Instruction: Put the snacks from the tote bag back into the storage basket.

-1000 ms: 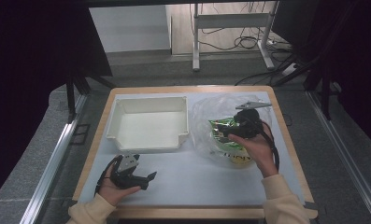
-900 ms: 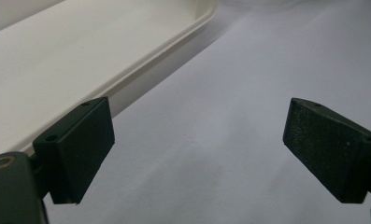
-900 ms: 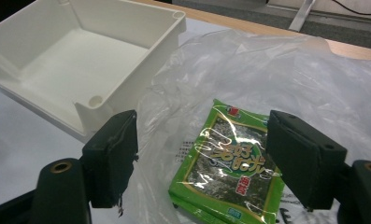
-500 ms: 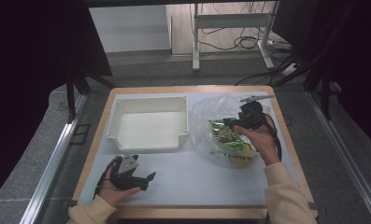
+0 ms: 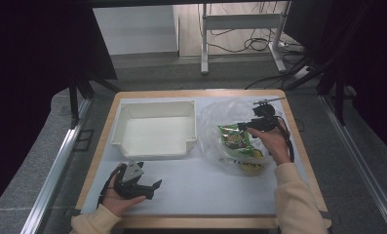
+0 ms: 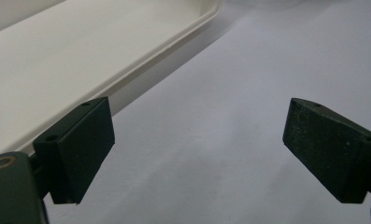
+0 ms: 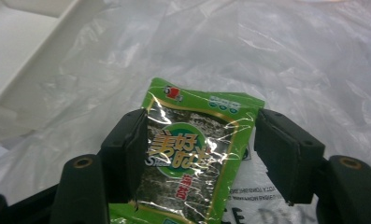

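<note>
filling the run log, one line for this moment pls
right gripper: closing round snack pack on bag | left gripper: open, idle by tray

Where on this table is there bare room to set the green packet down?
The white tray is empty inside. The white table surface is bare in front of the tray, between the left gripper and the person's right sleeve. It is crowded at the right, where the crumpled clear plastic bag spreads under the green snack packet and the right gripper.
</note>
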`<action>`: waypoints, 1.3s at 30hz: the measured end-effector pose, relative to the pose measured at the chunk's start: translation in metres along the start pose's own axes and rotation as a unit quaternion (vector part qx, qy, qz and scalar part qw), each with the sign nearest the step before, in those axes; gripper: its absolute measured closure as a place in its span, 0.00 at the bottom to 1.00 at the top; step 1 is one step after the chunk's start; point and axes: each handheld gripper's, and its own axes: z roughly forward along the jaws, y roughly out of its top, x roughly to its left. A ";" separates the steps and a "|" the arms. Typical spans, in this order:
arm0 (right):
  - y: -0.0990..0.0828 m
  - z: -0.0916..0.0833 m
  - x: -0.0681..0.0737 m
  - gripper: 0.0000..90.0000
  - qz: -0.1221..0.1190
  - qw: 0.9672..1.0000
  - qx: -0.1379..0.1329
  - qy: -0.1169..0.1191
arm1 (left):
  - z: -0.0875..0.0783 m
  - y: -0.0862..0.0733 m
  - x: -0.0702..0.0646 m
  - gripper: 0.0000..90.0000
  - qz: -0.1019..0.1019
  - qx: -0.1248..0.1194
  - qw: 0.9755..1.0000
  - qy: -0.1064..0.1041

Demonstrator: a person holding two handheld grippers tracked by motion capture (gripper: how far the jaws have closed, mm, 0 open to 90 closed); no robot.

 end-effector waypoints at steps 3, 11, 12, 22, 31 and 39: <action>-0.001 0.005 -0.005 0.42 0.006 1.000 0.009 -0.003 | 0.000 0.000 0.000 0.10 -0.001 -0.001 1.000 0.000; -0.002 0.012 -0.015 0.46 0.014 1.000 0.026 0.002 | -0.001 0.000 0.000 0.10 -0.002 -0.002 1.000 0.001; -0.003 0.012 -0.015 0.46 0.013 0.999 0.029 0.003 | -0.001 0.000 0.001 0.10 -0.003 -0.002 1.000 0.002; -0.006 0.019 -0.020 0.46 0.020 0.998 0.053 0.000 | -0.002 0.000 0.003 0.10 -0.007 -0.005 1.000 0.001; -0.008 0.030 -0.024 0.48 0.027 0.997 0.075 -0.004 | -0.003 0.000 0.003 0.10 -0.009 -0.006 1.000 0.001; -0.010 0.039 -0.025 0.56 0.028 0.994 0.101 -0.004 | -0.004 0.000 0.004 0.10 -0.010 -0.007 1.000 0.002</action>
